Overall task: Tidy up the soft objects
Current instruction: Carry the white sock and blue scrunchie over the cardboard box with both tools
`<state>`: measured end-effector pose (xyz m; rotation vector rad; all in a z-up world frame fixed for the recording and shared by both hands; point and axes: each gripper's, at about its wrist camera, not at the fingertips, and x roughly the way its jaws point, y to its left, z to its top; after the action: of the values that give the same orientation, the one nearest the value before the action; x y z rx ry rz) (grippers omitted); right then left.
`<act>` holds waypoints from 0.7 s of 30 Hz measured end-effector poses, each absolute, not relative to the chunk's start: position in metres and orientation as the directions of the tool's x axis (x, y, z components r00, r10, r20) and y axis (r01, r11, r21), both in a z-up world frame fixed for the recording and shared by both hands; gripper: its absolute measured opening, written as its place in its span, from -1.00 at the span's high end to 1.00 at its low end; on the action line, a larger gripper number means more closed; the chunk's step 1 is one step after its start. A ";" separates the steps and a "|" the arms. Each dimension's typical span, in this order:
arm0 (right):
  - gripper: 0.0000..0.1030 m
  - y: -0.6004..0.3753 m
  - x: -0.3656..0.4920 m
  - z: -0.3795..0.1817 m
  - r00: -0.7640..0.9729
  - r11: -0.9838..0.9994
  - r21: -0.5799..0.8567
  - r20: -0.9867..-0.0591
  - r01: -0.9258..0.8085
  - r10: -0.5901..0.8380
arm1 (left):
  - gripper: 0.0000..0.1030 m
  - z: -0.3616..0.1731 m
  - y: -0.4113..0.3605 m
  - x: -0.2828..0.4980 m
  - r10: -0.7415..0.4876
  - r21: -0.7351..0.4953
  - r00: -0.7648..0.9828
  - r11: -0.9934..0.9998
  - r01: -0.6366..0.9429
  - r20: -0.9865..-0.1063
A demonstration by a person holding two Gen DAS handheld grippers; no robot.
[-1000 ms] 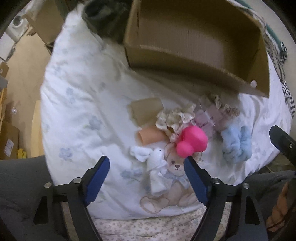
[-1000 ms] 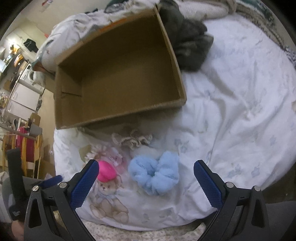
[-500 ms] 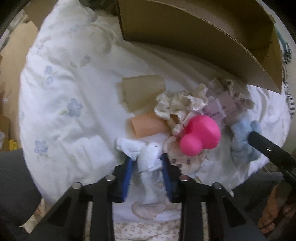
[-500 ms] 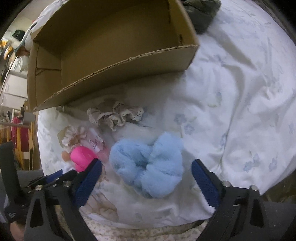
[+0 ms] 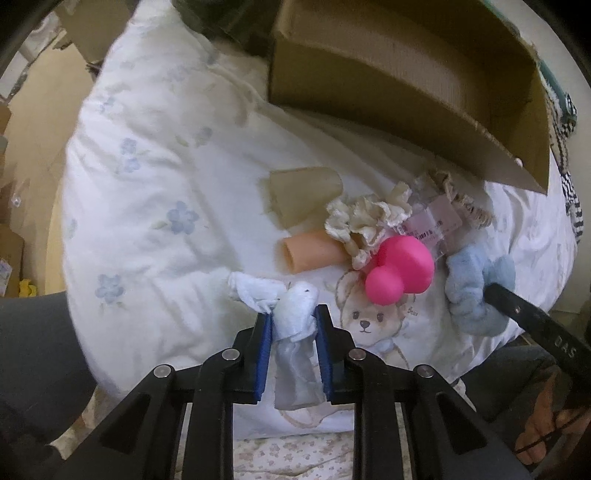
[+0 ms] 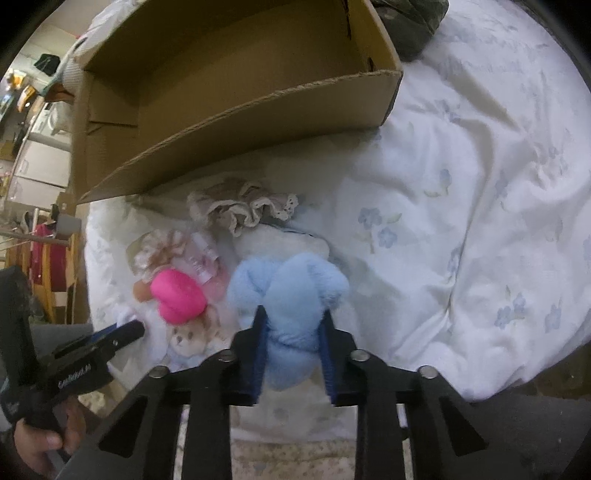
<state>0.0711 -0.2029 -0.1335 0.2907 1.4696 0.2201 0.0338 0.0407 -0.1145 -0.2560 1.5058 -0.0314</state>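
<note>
My left gripper [image 5: 292, 319] is shut on a white cloth [image 5: 295, 314] at the near edge of the bed. My right gripper [image 6: 293, 323] is shut on a fluffy blue scrunchie [image 6: 291, 288], which also shows in the left wrist view [image 5: 476, 291]. Between them lie a pink squishy toy [image 5: 400, 271], a cream scrunchie [image 5: 365, 221], a peach tube [image 5: 314, 251], a beige cone piece [image 5: 303, 188], a pink tagged packet [image 5: 432, 221] and a taupe lace scrunchie [image 6: 240, 208]. An open cardboard box [image 6: 236, 110] stands just behind them; it also shows in the left wrist view [image 5: 406, 103].
The white floral bedsheet [image 6: 461, 184] covers the bed, with a bear print [image 5: 365, 325] near the front edge. A dark grey garment [image 6: 410, 22] lies behind the box. Room furniture and floor lie beyond the bed's left side.
Both grippers went from wide open to shut: the left closed on the white cloth, then the right closed on the blue scrunchie. Both moved forward and down toward the pile.
</note>
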 end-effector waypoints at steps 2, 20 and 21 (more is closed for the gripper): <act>0.61 -0.208 0.066 -0.120 0.122 0.941 0.338 -0.935 0.017 0.334 | 0.60 -0.097 0.050 0.028 -0.165 -0.179 0.108 0.974 -0.139 -0.980; 0.67 -0.220 0.081 0.020 0.408 0.899 0.417 -0.804 -0.134 0.433 | 0.60 -0.007 0.023 0.080 -0.137 -0.158 0.369 0.987 -0.029 -0.919; 0.67 -0.216 0.085 0.023 0.420 0.900 0.413 -0.798 -0.141 0.432 | 0.60 0.000 0.020 0.087 -0.137 -0.157 0.385 0.987 -0.019 -0.913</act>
<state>0.0851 -0.2161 0.0226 0.3030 1.0818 0.3660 0.0872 0.0203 0.0001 -0.1501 1.1744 -0.0753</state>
